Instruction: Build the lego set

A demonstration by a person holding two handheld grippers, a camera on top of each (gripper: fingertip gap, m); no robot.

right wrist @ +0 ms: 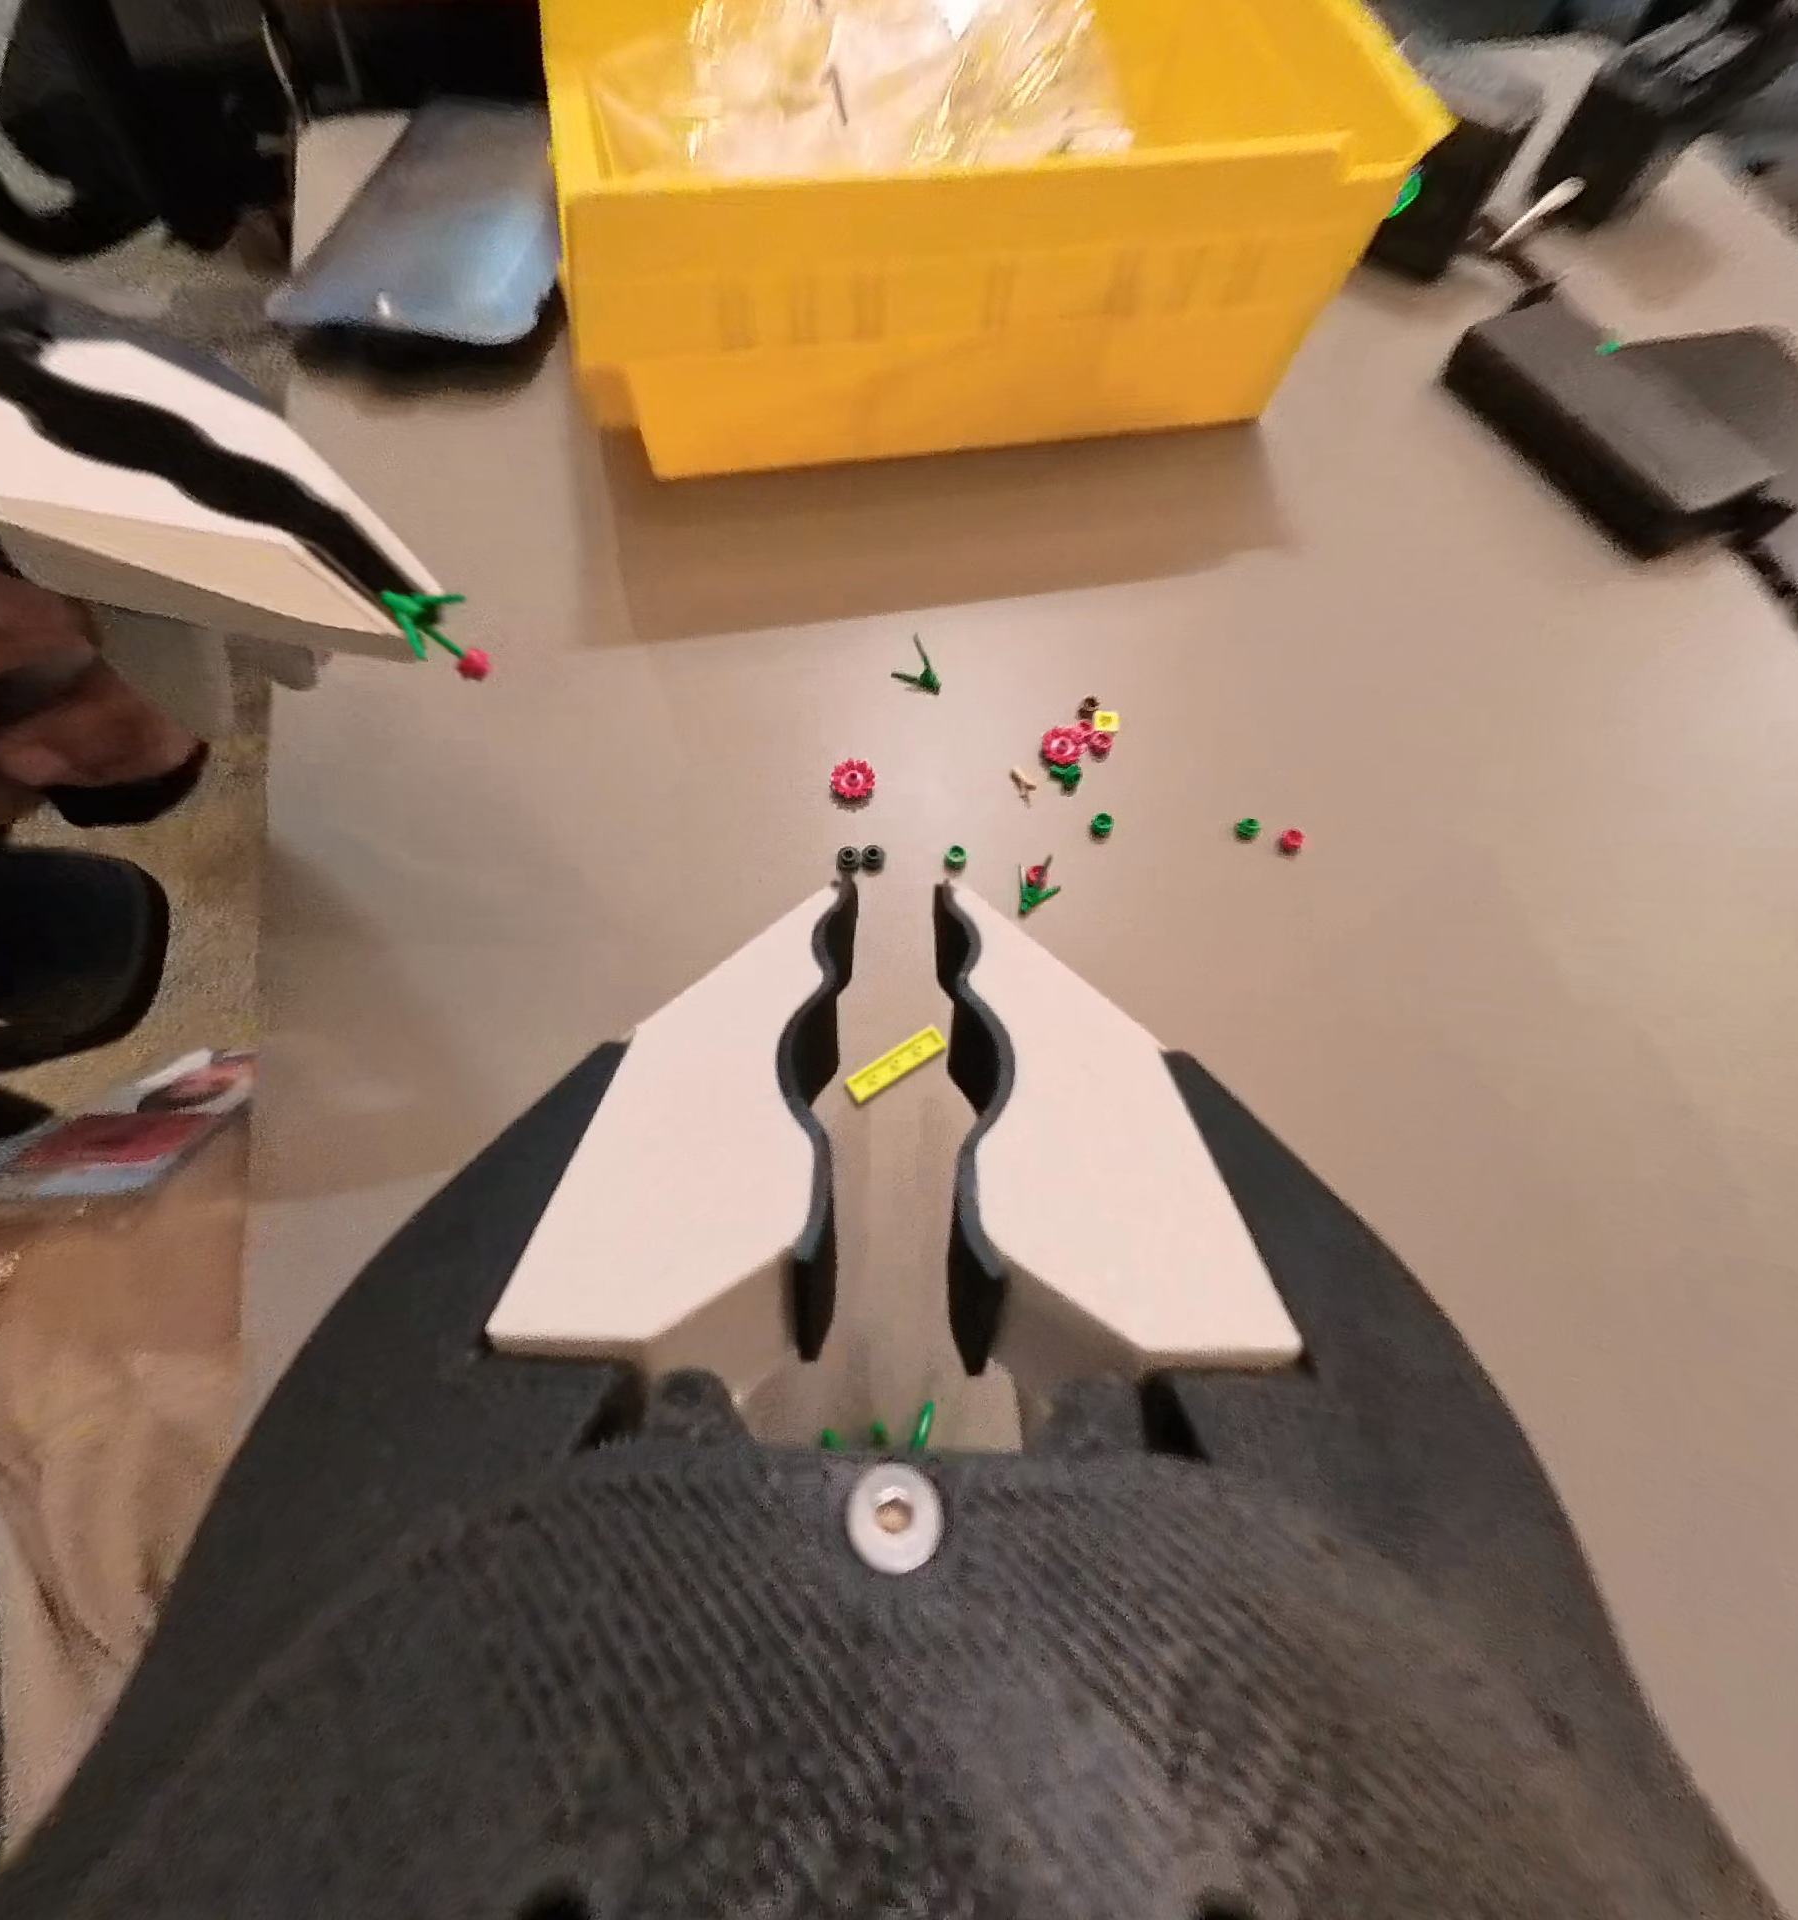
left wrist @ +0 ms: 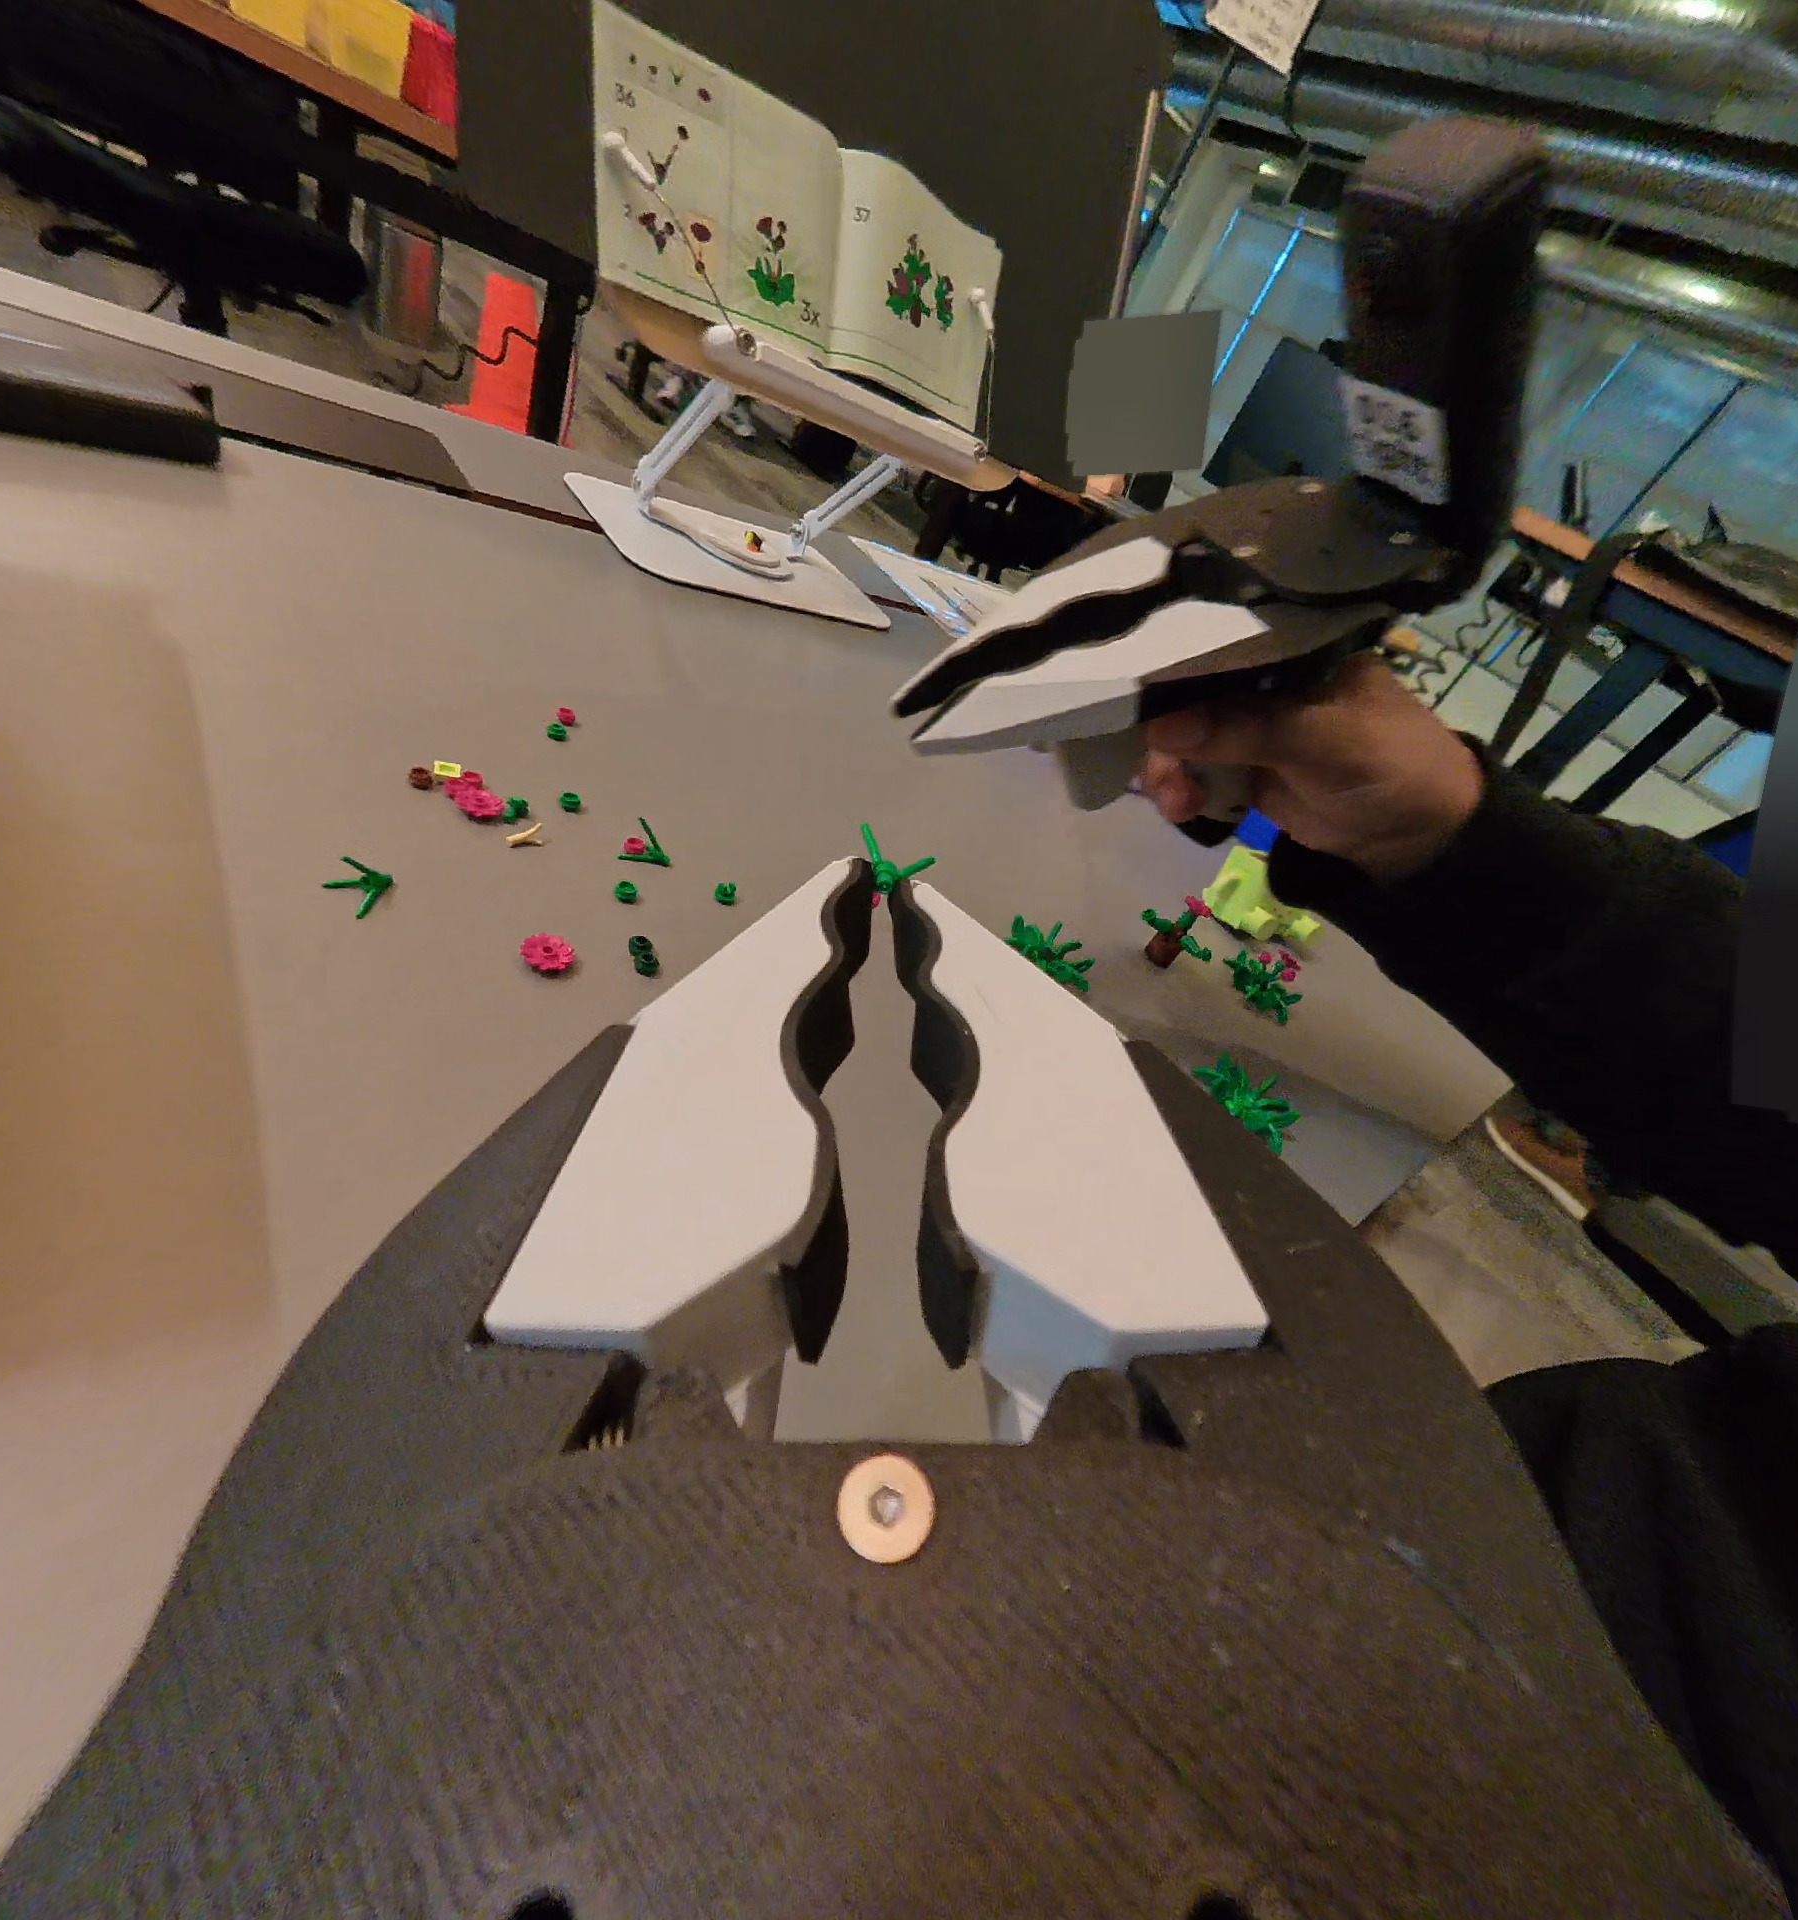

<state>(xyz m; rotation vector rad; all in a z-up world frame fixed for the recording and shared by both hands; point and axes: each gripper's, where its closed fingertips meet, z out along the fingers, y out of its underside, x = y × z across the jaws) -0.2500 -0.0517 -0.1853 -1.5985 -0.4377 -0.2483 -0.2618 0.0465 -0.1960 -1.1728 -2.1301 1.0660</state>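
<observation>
Two grippers hover over our grey table (right wrist: 1394,1039). Our left gripper (left wrist: 882,878) pinches a green stem with a pink bud (right wrist: 438,629) at its fingertips. Loose flower pieces (right wrist: 1066,748) lie scattered mid-table, and our right gripper (right wrist: 890,894), fingers parted and empty, hangs above a yellow plate (right wrist: 895,1063).

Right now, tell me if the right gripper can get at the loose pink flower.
Probably yes: the right gripper is open and empty, and the pink flower lies just ahead on bare table, only two dark studs between.
</observation>
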